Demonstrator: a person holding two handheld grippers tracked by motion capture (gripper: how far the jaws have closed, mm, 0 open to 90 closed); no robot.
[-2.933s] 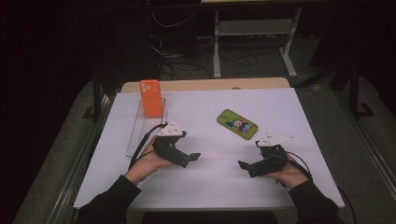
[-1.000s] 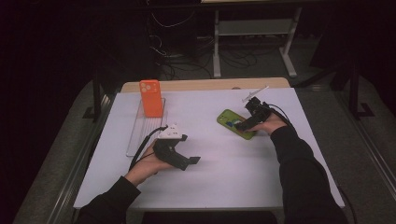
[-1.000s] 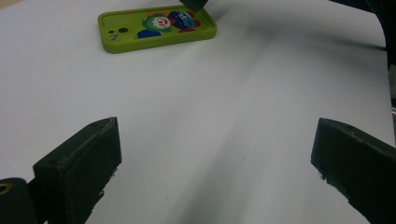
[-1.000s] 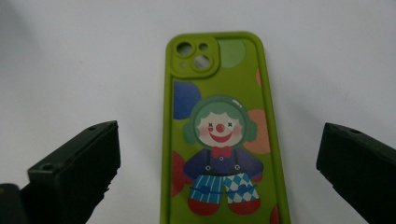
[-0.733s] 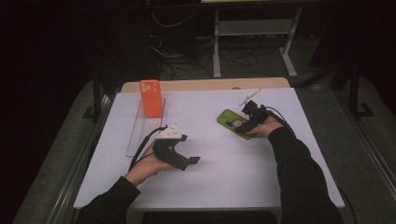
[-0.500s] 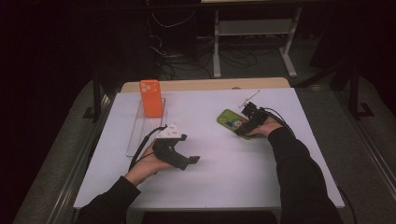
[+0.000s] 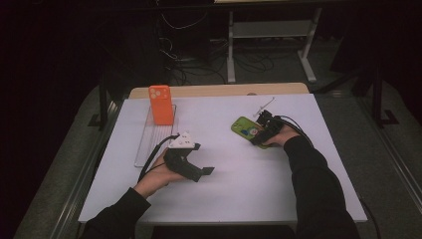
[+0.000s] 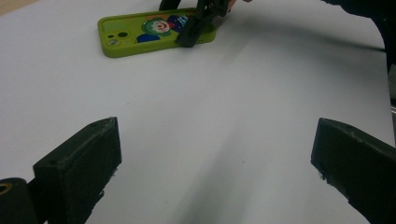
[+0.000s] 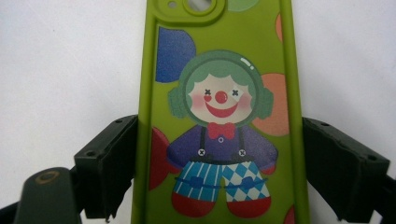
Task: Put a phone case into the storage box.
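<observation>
Straddling the green phone case, the right gripper has one jaw at each long edge. The case lies flat on the white table, camera cutout pointing away from the gripper. Its jaws have just been closing with the case between them. The left jaw sits at or very near the case's edge; a narrow strip of table shows between the right jaw and the other edge, so the pads do not yet pinch it.

The left gripper rests on the table with jaws spread wide, nothing between them; the case lies well ahead of it.

Risks, as judged:
- One pad appears set to meet the case first; that could push or swivel it across the smooth table.
- The case is thin and lies flat; pads catching just the top of the rim could slip off on lifting.
- A soft case may bow under a hard squeeze and spring free.

An orange phone case stands upright in a clear tray, well apart from the right gripper.
</observation>
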